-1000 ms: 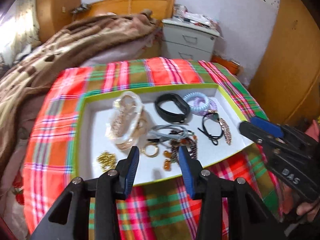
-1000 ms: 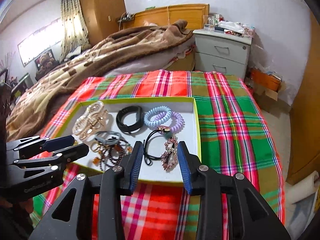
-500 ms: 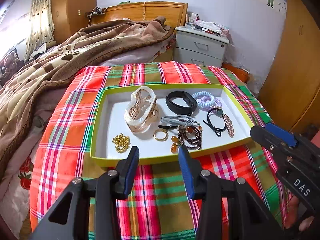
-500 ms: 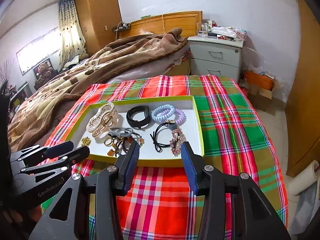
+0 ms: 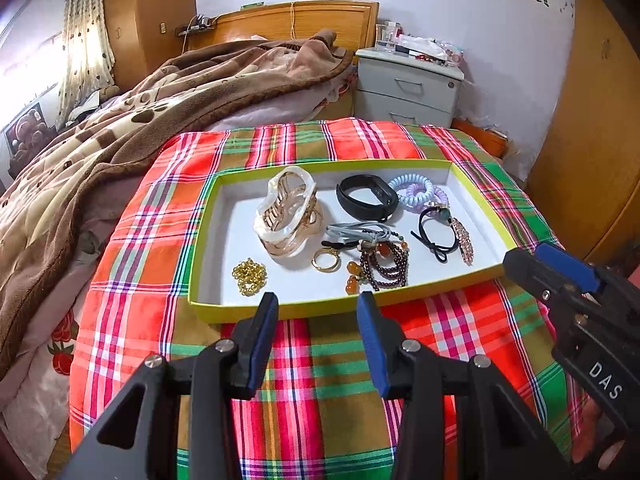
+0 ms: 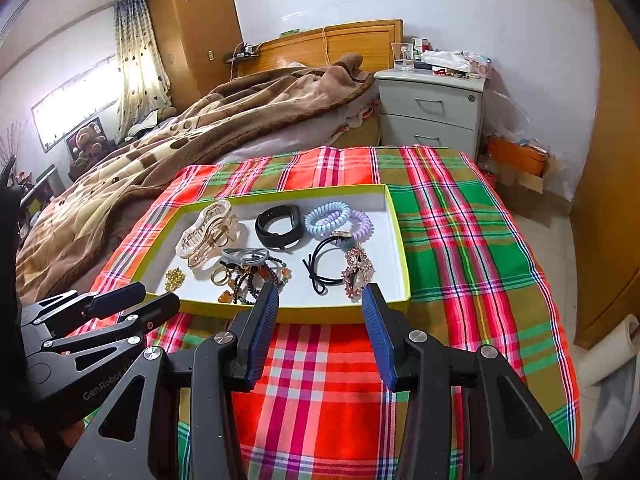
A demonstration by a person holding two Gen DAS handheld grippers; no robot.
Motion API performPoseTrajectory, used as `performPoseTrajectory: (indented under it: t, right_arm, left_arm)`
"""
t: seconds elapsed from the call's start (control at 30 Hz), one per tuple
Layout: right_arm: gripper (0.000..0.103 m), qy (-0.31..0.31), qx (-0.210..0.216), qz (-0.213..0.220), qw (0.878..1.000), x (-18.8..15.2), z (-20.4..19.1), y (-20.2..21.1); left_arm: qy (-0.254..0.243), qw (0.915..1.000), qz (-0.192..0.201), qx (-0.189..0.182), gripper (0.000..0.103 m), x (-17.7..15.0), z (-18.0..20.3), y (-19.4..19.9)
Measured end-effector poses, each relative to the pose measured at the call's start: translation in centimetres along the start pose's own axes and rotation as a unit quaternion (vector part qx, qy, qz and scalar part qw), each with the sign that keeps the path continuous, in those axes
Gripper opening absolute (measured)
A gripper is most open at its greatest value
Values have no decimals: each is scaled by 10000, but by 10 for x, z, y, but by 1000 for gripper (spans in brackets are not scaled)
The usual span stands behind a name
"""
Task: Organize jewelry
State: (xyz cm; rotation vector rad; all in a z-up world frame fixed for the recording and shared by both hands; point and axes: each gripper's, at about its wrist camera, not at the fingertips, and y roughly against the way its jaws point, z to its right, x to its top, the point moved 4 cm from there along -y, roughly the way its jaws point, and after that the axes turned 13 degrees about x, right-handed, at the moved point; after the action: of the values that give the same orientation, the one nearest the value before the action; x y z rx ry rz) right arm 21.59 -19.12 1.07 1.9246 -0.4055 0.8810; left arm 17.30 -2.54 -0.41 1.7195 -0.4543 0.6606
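Observation:
A yellow-rimmed white tray [image 5: 400,165] [image 6: 400,248] sits on a plaid cloth. It holds a pearly hair claw [image 5: 286,212] [image 6: 208,234], a black band [image 5: 366,198] [image 6: 278,226], coil hair ties [image 5: 416,192] [image 6: 338,220], dark beads [image 5: 384,260] [image 6: 250,280], a gold ring [image 5: 326,260], a gold chain [image 5: 249,276] [image 6: 175,278], a black hair tie [image 5: 434,234] and a pink clip [image 6: 356,270]. My left gripper [image 5: 317,306] [image 6: 138,300] and right gripper [image 6: 320,296] [image 5: 532,258] are open and empty, near the tray's near edge.
The plaid cloth [image 5: 312,364] [image 6: 472,248] covers a table. A bed with a brown blanket [image 5: 140,120] lies at the left. A grey nightstand [image 6: 432,108] stands behind. A wooden wardrobe [image 5: 592,140] is at the right.
Both grippers have pulled back and risen away from the tray; the tray now looks smaller and farther. Both stay open and empty. The jewelry has not moved.

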Motion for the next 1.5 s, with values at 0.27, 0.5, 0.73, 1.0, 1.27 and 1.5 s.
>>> performPoseTrajectory:
  t: [0.27,0.5,0.73,1.0,1.27,1.5]
  right_arm:
    - [44,35,7,11,10000,-3,-5,1]
    - [44,40,33,20,10000,-4,-7,1]
    - [44,33,36,15,10000,-4,-8,2]
    - [44,34,36,20,10000,-4,-8,2]
    - [44,37,49,24,10000,-4,-9,2]
    - [44,32,52,18,10000,-4,-9,1]
  left_arm:
    - [63,10000,-3,-16,43,0,-1,2]
    - [46,10000,14,2,43,-1,0,4]
    - [51,10000,-12,-7,43,-1,-2,3]
    - [33,10000,-28,6,43,0,-3,2]
    - [23,10000,-23,-1,43,0,-1,3]
    - [48,10000,-61,-4,43,-2,-1,1]
